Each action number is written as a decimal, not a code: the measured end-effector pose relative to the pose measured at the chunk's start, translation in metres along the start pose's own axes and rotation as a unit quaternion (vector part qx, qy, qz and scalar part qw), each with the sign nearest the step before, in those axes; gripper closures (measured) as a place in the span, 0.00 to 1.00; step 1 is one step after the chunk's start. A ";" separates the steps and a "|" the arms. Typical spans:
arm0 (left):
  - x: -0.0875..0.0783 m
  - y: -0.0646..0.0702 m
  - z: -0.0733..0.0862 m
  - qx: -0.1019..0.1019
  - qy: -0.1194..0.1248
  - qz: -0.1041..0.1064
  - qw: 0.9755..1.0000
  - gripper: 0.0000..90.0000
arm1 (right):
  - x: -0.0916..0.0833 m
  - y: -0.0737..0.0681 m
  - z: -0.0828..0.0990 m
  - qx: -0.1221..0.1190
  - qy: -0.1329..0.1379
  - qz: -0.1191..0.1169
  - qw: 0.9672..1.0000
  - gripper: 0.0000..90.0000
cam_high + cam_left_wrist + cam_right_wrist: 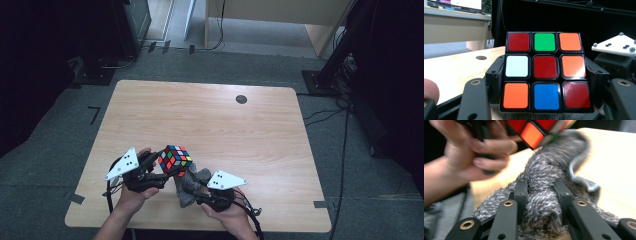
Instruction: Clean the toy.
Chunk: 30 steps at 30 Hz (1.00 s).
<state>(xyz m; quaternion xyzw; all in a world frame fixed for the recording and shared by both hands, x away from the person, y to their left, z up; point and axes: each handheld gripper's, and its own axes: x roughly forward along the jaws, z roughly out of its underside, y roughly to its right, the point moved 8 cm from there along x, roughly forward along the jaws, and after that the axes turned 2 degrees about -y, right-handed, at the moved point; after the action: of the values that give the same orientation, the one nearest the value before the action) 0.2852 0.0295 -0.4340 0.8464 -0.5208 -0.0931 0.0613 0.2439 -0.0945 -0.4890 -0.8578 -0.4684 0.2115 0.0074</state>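
A scrambled Rubik's cube (175, 158) is held above the table near its front edge, with my left gripper (161, 166) shut on it. In the left gripper view the cube (545, 71) shows a face of red, green, orange, white and blue tiles, clamped between the two black jaws. Just right of it, my right gripper (194, 188) is shut on a grey fluffy cloth (192, 184). In the right gripper view the cloth (544, 195) bunches between the jaws and reaches up under the cube (534, 132).
The wooden table (210, 125) has a round black grommet (241, 99) at the back right. Grey carpet surrounds it, with black stands and cables at the right and a pale desk behind. The person's hand (474, 150) holds the left gripper close by.
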 end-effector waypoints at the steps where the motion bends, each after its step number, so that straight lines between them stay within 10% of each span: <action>1: -0.001 0.000 -0.001 -0.003 0.003 0.000 1.000 0.38 | -0.005 0.005 -0.005 0.010 0.017 0.005 1.000 0.79; 6: 0.001 -0.001 0.001 -0.004 0.000 0.002 1.000 0.38 | -0.035 0.020 -0.033 0.053 0.124 0.012 0.991 0.79; 12: 0.002 0.001 0.000 -0.002 0.001 0.002 1.000 0.38 | -0.006 -0.003 -0.007 0.013 0.047 -0.028 0.998 0.78; 15: 0.000 -0.001 -0.001 -0.001 0.003 0.000 1.000 0.38 | 0.000 0.001 0.002 -0.004 0.013 0.003 1.000 0.78; 23: 0.005 0.002 0.005 0.010 -0.011 0.003 1.000 0.38 | -0.033 0.021 -0.028 0.054 0.128 0.019 0.990 0.76; 30: 0.006 -0.001 0.006 0.005 -0.014 -0.004 1.000 0.38 | -0.005 0.003 -0.001 0.021 0.043 0.003 0.999 0.76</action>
<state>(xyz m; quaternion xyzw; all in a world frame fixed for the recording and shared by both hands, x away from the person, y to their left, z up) 0.2875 0.0251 -0.4404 0.8476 -0.5184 -0.1021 0.0491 0.2443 -0.0997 -0.4871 -0.8670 -0.4609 0.1840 0.0449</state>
